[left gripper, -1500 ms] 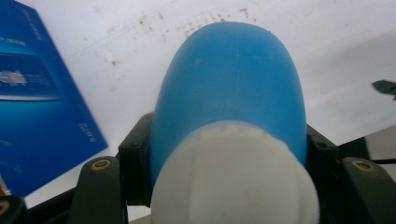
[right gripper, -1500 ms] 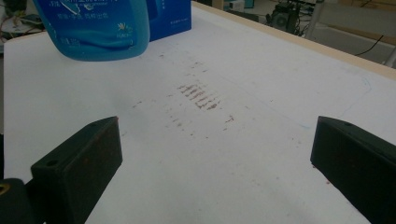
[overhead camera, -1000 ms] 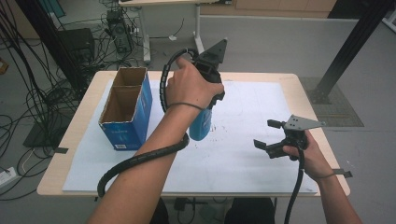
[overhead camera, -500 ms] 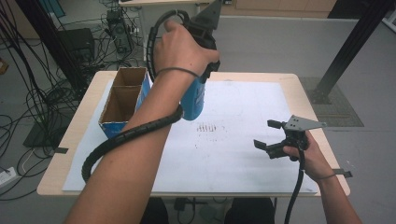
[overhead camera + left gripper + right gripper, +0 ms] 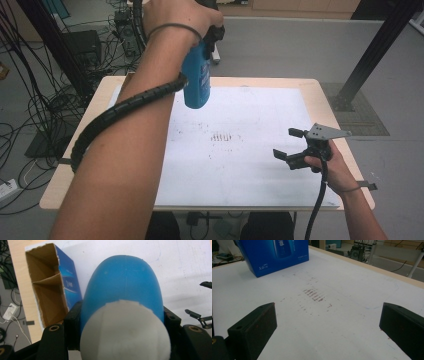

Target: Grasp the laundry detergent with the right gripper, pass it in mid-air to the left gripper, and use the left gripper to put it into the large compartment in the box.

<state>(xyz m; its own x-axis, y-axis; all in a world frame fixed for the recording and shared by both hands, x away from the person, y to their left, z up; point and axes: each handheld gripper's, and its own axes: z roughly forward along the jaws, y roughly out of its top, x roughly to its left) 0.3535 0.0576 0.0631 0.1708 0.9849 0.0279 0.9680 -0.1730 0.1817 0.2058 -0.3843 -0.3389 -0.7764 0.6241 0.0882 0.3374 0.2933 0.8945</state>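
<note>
- Blue bottle (image 5: 196,80) with a white cap (image 5: 125,332) is up in the air over the far left part of the table (image 5: 320,95), pinched between the left gripper's (image 5: 122,320) jaws.
- Open blue carton (image 5: 50,290) with a cardboard divider inside sits on the white sheet (image 5: 250,150), left of the bottle.
- Right gripper (image 5: 292,145) hangs out near the right edge, jaws spread wide with nothing in them, reddish smudges (image 5: 313,295) on the sheet ahead of it.

The left hand (image 5: 182,20) is raised high above the table (image 5: 320,95), its fingers wrapped over the left gripper (image 5: 212,30), and a blue bottle (image 5: 196,75) hangs just below them. The right gripper (image 5: 295,147), jaws apart, reaches out beyond the right hand's fingers (image 5: 316,161), low over the white sheet (image 5: 240,165).
</note>
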